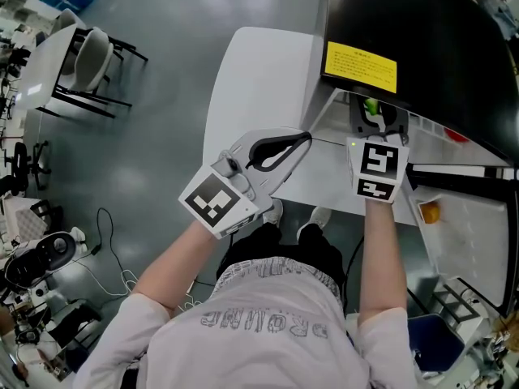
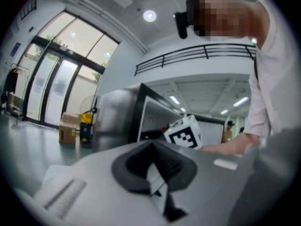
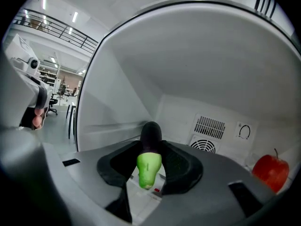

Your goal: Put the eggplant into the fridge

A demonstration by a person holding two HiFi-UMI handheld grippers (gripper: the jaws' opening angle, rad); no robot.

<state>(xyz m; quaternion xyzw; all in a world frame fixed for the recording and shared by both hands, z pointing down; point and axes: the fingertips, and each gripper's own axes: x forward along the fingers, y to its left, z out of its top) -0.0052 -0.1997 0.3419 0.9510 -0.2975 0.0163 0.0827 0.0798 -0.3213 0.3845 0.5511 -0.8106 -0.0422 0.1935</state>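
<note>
right gripper [image 3: 151, 149] jaws gripped the eggplant [image 3: 149, 166] inside the fridge [image 3: 141, 55]; left gripper [image 1: 306, 138] jaws were closed, empty. i feared a high release would roll it out.

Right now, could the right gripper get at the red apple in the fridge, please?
Reaching it looks likely: the right gripper is at the fridge opening, with nothing between it and the apple. Its jaws hold the eggplant, so no grasp.

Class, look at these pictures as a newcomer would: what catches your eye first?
First the dark purple eggplant with its bright green end, gripped in the right gripper and held inside the white fridge. Then the red apple low at the right of the interior, and the yellow label on the fridge's black outside.
</note>
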